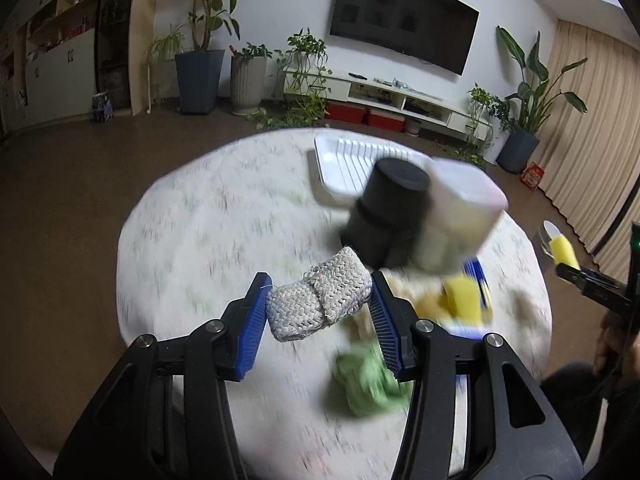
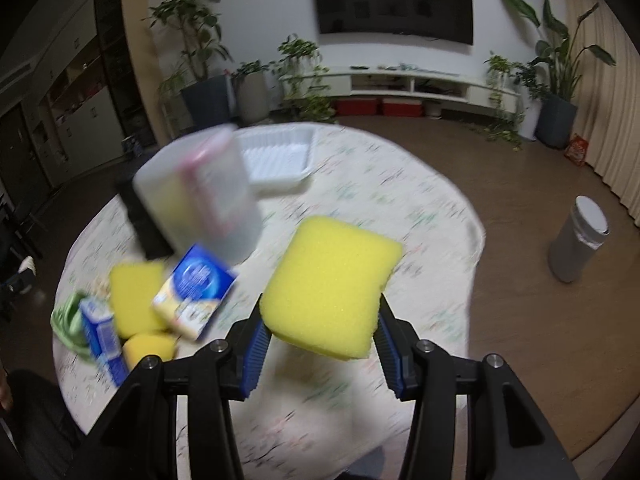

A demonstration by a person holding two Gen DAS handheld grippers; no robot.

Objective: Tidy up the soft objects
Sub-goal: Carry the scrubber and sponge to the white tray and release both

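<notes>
My left gripper [image 1: 320,298] is shut on a grey woven cloth pad [image 1: 318,300] and holds it above the round table [image 1: 208,240]. My right gripper [image 2: 320,308] is shut on a yellow sponge [image 2: 332,284], lifted above the table [image 2: 420,216]; that sponge also shows at the right edge of the left wrist view [image 1: 562,250]. On the table lie two more yellow sponges [image 2: 134,300], a green cloth [image 1: 366,380] and blue-and-white boxes [image 2: 196,292]. A white ridged tray [image 2: 280,156] sits at the far side.
A black cylinder [image 1: 388,212] and a translucent lidded container [image 1: 460,220] stand mid-table, in front of the tray [image 1: 344,160]. A grey bin [image 2: 578,240] stands on the floor to the right. Plants and a TV cabinet line the far wall.
</notes>
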